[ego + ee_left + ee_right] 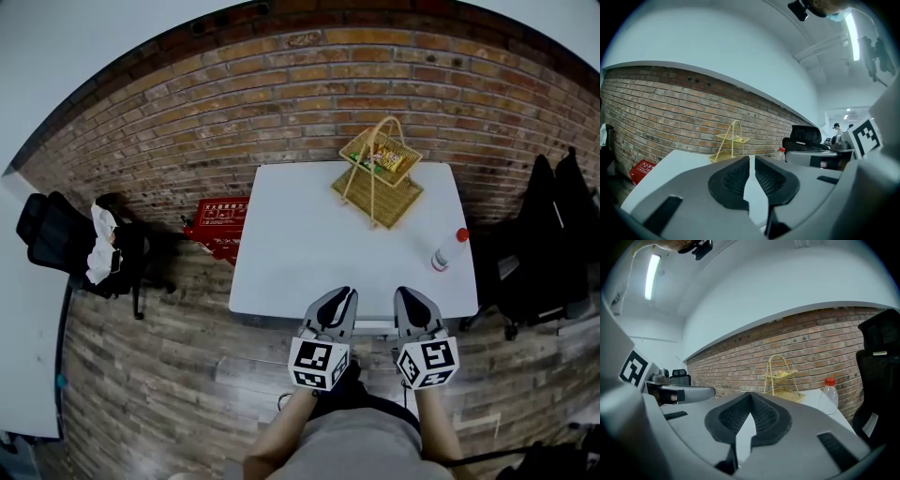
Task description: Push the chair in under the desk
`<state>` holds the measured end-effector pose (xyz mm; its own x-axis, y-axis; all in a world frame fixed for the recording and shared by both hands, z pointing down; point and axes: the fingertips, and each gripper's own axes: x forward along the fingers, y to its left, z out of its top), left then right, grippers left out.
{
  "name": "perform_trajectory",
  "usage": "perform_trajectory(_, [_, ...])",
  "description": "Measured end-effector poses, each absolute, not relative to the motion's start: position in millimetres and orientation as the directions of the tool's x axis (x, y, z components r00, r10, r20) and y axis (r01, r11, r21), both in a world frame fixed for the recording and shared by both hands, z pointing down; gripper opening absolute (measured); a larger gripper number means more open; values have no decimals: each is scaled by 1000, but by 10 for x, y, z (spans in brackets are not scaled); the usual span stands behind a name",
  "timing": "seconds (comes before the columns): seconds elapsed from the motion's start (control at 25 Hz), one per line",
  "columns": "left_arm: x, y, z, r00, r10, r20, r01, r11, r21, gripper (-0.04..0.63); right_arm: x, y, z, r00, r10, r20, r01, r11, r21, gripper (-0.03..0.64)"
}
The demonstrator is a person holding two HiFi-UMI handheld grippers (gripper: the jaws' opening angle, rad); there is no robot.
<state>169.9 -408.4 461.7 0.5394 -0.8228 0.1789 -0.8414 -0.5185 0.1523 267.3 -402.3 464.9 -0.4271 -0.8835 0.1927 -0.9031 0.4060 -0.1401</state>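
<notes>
Head view, left to right: a black office chair (58, 239) draped with white cloth (100, 246) stands well left of the white desk (300, 244). A red box (221, 225) lies on the floor by the desk's far-left corner. A yellow wire basket (380, 173) and a red-capped bottle (448, 249) stand on the desk. A second black chair (548, 234) stands just beside the desk's right edge. Which chair the task means cannot be told. The left gripper (344, 293) and right gripper (405, 293) are held side by side at the desk's near edge. Only the gripper views resolve the jaws. In the left gripper view, the left gripper's jaws are almost together, with a thin slit between the pads and nothing in it. That view also takes in the red box, which the right gripper view omits. In the right gripper view, the right gripper's jaw tips meet and hold nothing. Both views show the ceiling lamps, absent from the head view.
</notes>
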Motion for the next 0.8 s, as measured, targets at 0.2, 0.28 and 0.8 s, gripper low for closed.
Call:
perform_trajectory(0.2, [1742,-4060,4659,539,-821,191,-842,-516,157,21,2650,-4001,4675,-416,-885,207,-908,395,-137,15])
perform_trajectory(0.28, [1753,-4062,4671,540,-819,193,-841,-519,154,20,2665,-4004,4670,-405,-889,214,-914,384,-132,15])
perform_trajectory(0.8, [1768,-4032,4682,539,-818,202,-843,-522,134,20,2708,-3950,4745,-394,-890,231,-918,367,-152,15])
